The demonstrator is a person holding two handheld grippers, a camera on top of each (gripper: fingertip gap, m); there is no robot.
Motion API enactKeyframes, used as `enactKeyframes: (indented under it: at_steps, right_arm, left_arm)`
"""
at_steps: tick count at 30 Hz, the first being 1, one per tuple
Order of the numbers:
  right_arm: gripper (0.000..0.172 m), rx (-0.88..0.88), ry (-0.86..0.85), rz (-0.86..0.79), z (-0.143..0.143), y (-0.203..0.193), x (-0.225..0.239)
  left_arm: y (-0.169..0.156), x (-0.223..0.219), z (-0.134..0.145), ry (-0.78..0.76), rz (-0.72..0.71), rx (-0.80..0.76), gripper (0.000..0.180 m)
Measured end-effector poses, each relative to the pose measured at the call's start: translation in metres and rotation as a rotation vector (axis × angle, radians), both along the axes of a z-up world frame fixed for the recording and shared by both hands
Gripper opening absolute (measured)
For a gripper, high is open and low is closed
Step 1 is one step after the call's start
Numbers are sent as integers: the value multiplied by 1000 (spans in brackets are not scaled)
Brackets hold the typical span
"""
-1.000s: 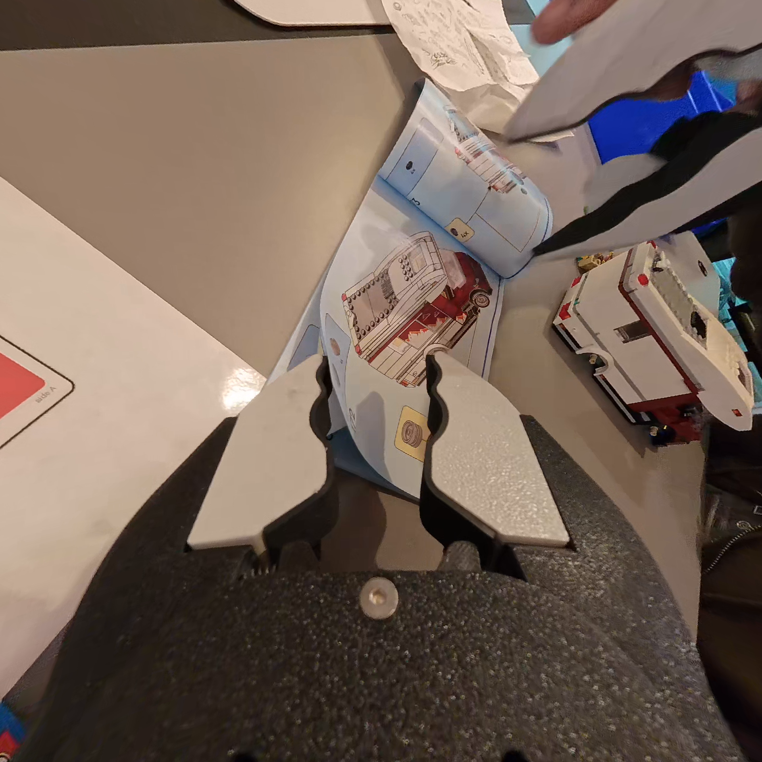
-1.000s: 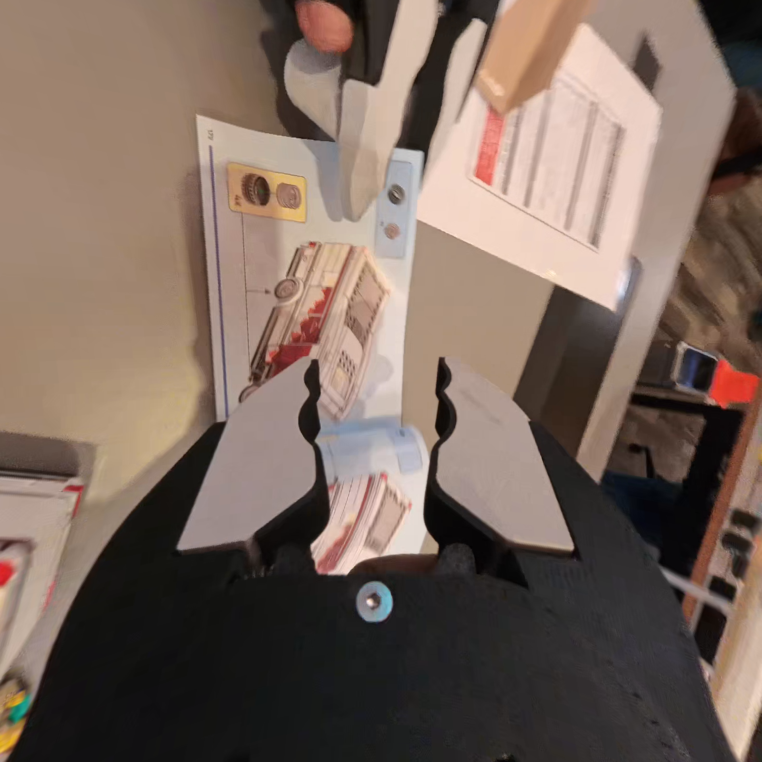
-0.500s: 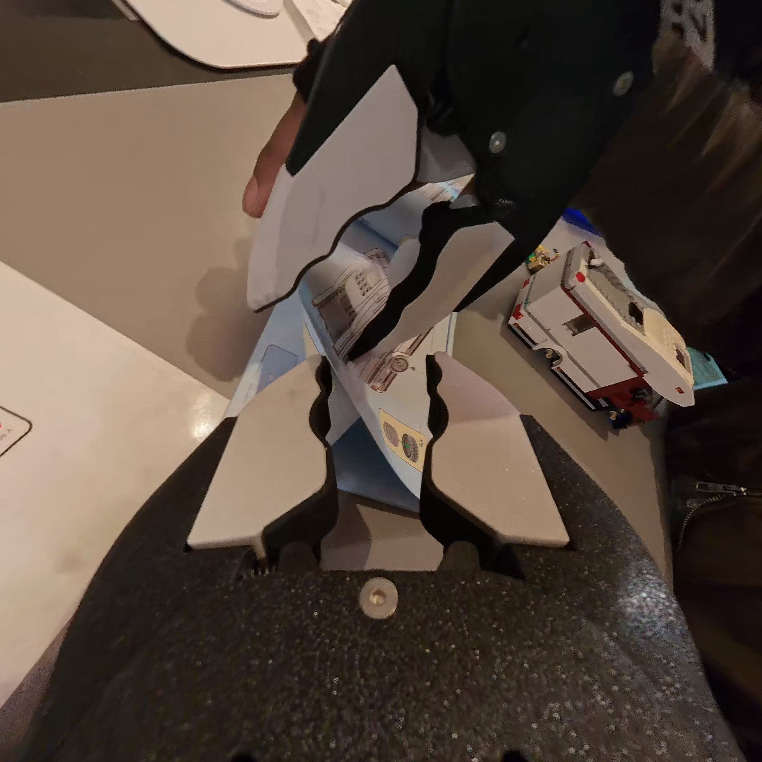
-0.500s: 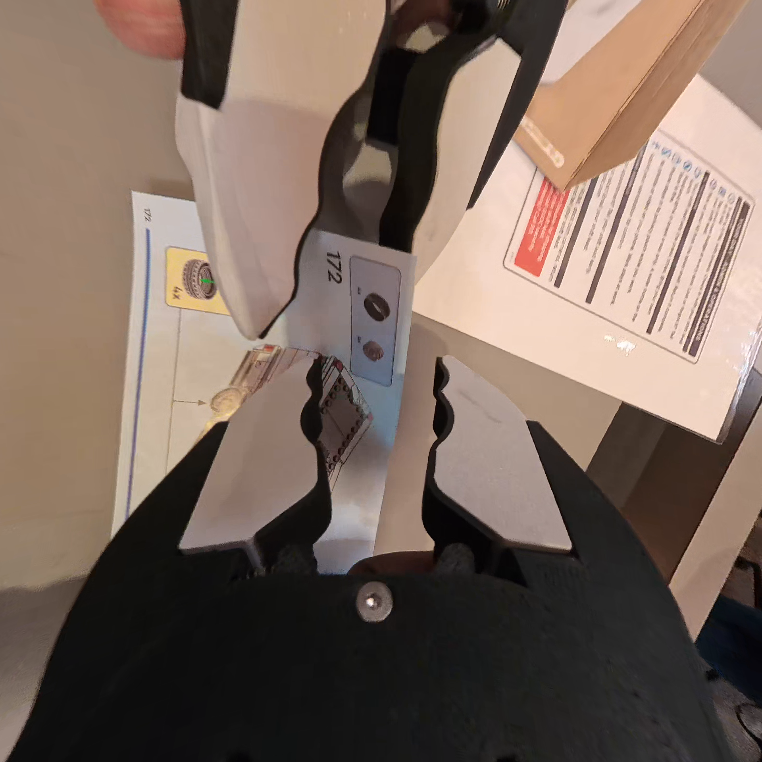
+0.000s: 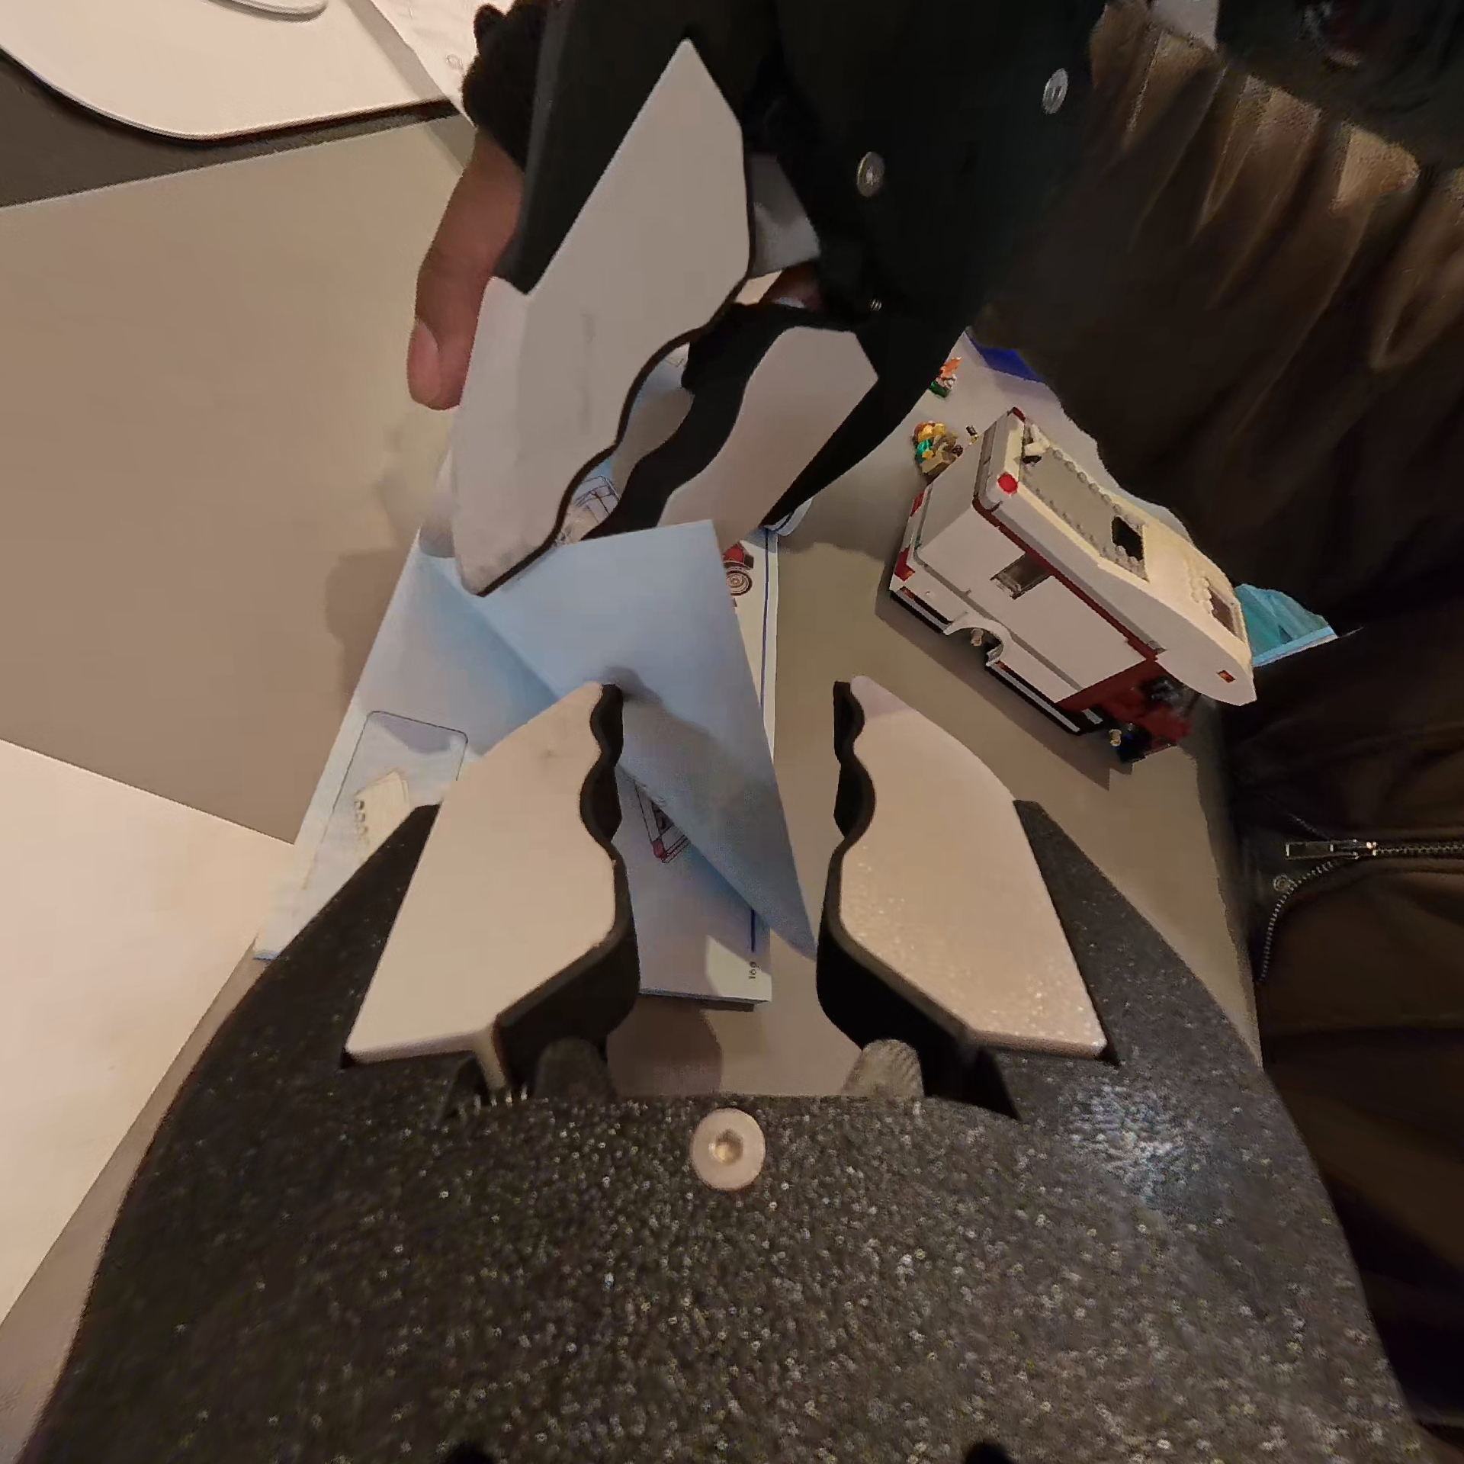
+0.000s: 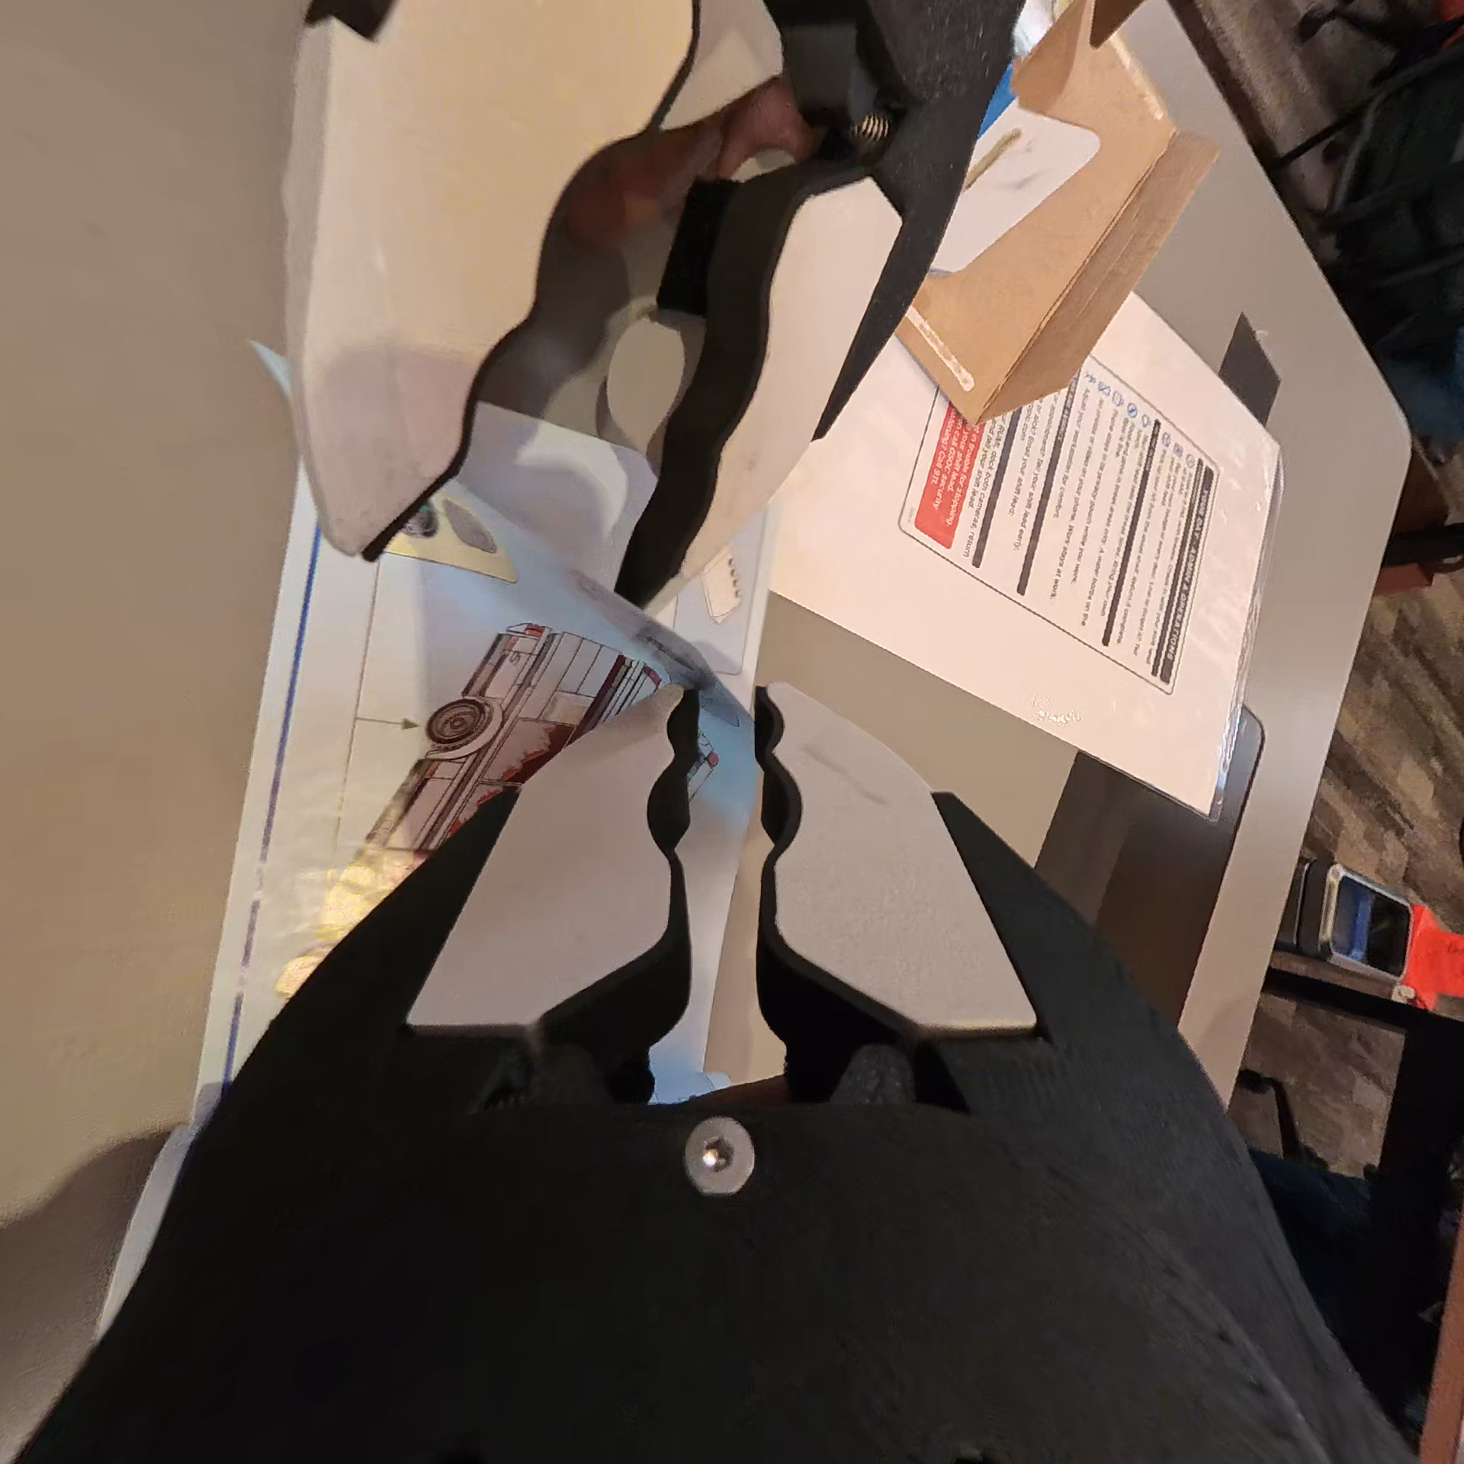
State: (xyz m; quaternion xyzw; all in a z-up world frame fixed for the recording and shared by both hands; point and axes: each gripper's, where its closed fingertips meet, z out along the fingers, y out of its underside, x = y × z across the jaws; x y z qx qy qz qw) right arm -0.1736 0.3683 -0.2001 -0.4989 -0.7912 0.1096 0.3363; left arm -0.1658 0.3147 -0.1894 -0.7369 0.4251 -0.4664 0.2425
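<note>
Booklet: an open building-instruction booklet (image 5: 380, 713) lies flat on the grey table (image 5: 198, 396), just beside a white-and-red toy camper (image 5: 1054, 602)
Page: one pale blue page (image 5: 618, 618) stands tilted up off the booklet, propped against a left finger
Left gripper (image 5: 721, 697): fingers spread wide, one inner pad touching the page, gripping nothing
Right gripper (image 6: 717, 697): fingers drawn near together with the page's edge between them; a narrow gap still shows, so no firm pinch
</note>
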Motion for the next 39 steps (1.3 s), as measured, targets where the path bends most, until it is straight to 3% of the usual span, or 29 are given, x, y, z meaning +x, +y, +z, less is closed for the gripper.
enactKeyframes:
  at_steps: [10, 17, 24, 28, 32, 39]
  right_arm:
    - [1, 38, 36, 28, 7, -4, 15]
    - [1, 90, 75, 1, 21, -2, 28]
    - [3, 118, 143, -160, 38, 19, 55]
    - [13, 85, 171, -297, 45, 22, 72]
    - [26, -32, 116, -399, 38, 1, 87]
    - [38, -494, 98, -462, 16, -44, 86]
  left_arm:
    - [5, -5, -3, 25, 30, 8, 55]
    - [-11, -3, -4, 42, -51, 9, 56]
    - [-36, 20, 14, -87, -183, 37, 67]
    - [-37, 37, 15, -99, -172, 14, 73]
    - [-30, 42, 10, -91, -119, -39, 75]
    - [-29, 38, 1, -42, -120, -36, 74]
